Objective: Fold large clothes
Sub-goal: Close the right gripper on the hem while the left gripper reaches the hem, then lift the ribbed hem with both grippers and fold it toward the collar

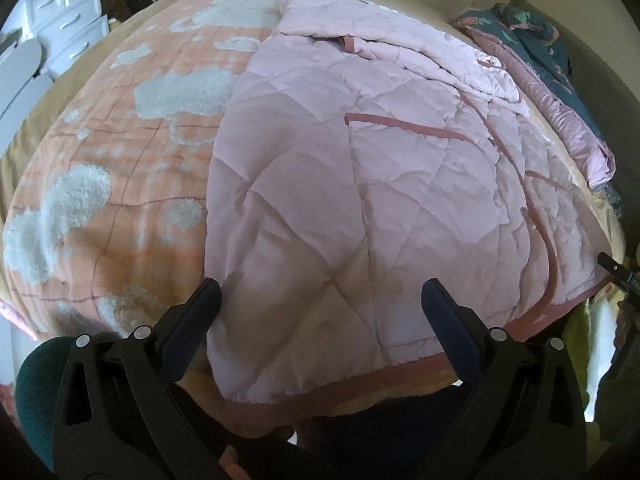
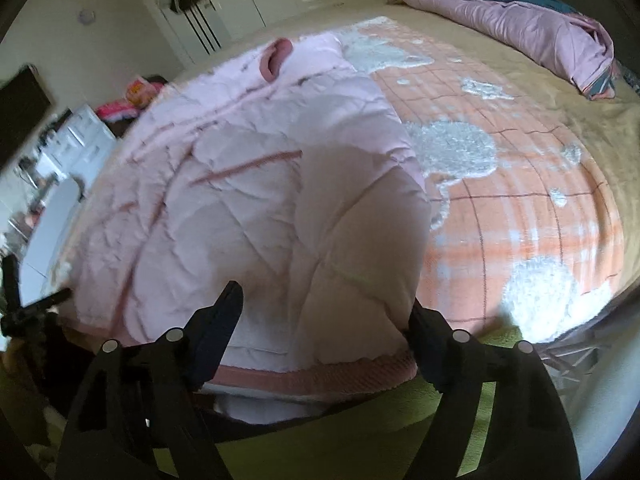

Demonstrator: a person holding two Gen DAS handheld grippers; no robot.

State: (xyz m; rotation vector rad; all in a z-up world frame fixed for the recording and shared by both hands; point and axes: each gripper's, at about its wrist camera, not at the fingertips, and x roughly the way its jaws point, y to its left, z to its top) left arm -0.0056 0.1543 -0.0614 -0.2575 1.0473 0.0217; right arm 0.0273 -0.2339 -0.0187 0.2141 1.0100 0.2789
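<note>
A large pale pink quilted jacket [image 1: 360, 168] with darker pink trim lies spread on an orange and white fleece blanket [image 1: 120, 152] on a bed. My left gripper [image 1: 322, 296] is open over the jacket's near hem, its fingers astride the left hem corner, holding nothing. In the right wrist view the jacket [image 2: 248, 184] lies to the left of the bare blanket [image 2: 520, 184]. My right gripper [image 2: 324, 304] is open over the jacket's right hem corner, with the hem band [image 2: 304, 376] just below the fingers. The collar end lies at the far side.
A rumpled pink and dark blue duvet [image 2: 520, 28] lies at the bed's far side. A white drawer unit [image 1: 68, 12] with pink items on it stands beside the bed. White wardrobes [image 2: 224, 8] line the wall. A green cloth [image 2: 360, 432] lies at the near edge.
</note>
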